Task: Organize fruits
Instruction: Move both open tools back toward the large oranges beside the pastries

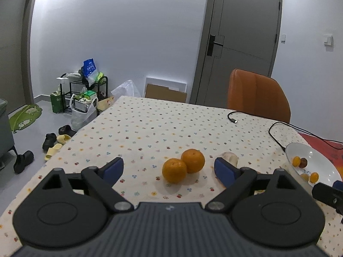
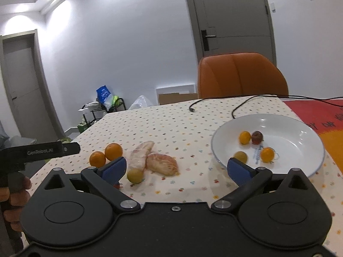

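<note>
Two oranges [image 1: 183, 165] lie touching on the dotted tablecloth, just ahead of my open left gripper [image 1: 169, 169], which holds nothing. In the right wrist view the same oranges [image 2: 106, 154] sit at the left. Beside them lie two peeled pomelo segments [image 2: 154, 158] and a small yellow-green fruit [image 2: 135, 176]. My right gripper [image 2: 175, 167] is open and empty, above the table between the segments and the white bowl [image 2: 300, 128]. The bowl holds several small fruits [image 2: 255, 138], orange, dark red and yellow-green. The bowl [image 1: 300, 150] also shows at the left wrist view's right edge.
Black cables [image 2: 216, 102] run across the far table by the bowl. An orange chair [image 2: 242, 75] stands behind the table. A red mat [image 2: 317, 111] covers the right end. A hand [image 2: 15, 194] holds the left gripper at the left edge. Shoes and bags [image 1: 64, 117] clutter the floor.
</note>
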